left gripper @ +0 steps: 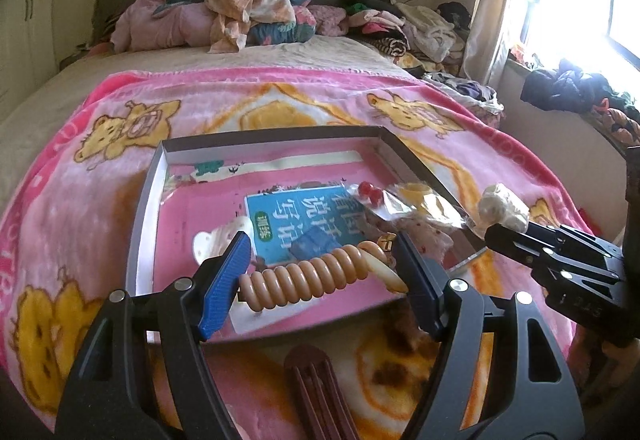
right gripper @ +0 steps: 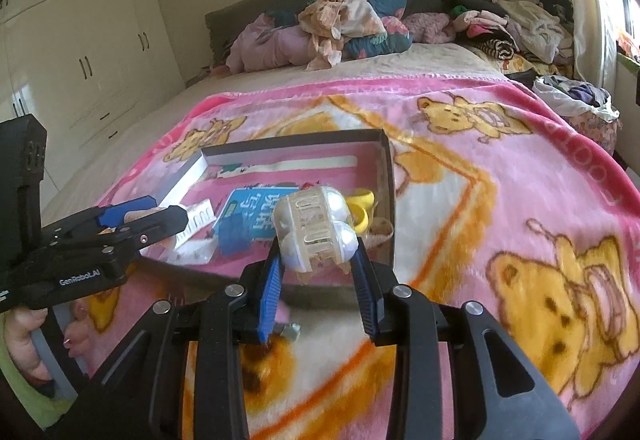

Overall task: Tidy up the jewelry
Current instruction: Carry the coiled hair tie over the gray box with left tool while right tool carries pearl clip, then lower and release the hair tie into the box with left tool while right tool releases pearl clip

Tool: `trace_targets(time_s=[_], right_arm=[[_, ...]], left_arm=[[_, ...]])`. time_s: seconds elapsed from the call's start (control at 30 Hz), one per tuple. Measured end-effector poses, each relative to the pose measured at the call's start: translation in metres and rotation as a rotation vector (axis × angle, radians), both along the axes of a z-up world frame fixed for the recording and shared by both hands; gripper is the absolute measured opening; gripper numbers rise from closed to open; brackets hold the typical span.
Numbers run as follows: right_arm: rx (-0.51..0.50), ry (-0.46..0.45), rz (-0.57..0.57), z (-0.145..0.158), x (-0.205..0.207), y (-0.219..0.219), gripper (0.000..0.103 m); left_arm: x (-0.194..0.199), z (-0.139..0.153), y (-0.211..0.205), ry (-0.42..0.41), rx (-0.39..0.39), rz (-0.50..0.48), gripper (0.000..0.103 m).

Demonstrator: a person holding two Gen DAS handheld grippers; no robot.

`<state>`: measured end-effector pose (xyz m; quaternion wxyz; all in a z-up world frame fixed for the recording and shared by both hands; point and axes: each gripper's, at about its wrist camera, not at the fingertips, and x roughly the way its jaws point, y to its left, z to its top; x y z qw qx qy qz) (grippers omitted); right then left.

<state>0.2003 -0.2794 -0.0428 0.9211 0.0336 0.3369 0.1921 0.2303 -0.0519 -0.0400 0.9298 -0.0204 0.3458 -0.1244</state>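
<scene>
A shallow grey box (left gripper: 138,224) (right gripper: 386,176) lies on the pink bear blanket and holds a blue booklet (left gripper: 296,212), red beads in a clear bag (left gripper: 370,191) and yellow pieces (right gripper: 362,208). My left gripper (left gripper: 320,276) is shut on a tan spiral hair clip (left gripper: 312,276), held over the box's near edge. My right gripper (right gripper: 318,272) is shut on a cream pearl-studded claw clip (right gripper: 316,228), held above the box's near right corner; it also shows in the left wrist view (left gripper: 503,208).
A dark brown comb-like clip (left gripper: 316,392) lies on the blanket (right gripper: 520,200) in front of the box. Piled clothes and pillows (left gripper: 240,8) cover the bed's far end. A window sill with clothes (left gripper: 568,92) is at right; wardrobes (right gripper: 80,60) at left.
</scene>
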Motion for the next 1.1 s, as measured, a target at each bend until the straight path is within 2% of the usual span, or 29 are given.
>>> trace_targets(time_s=[0.47,0.73,1.1], right_arm=[[-0.008,0.017,0.027,-0.008,0.027,0.018,0.032],[-0.016,0.045,0.084,-0.019,0.031,0.038,0.032],[-0.034,0.094,0.156,-0.034,0.030,0.064,0.032]], left_arm=[[0.049,-0.008,0.006,0.037,0.032,0.022,0.063],[0.078,-0.016,0.011,0.081,0.047,0.030,0.063],[0.095,-0.032,0.013,0.127,0.048,0.030,0.064]])
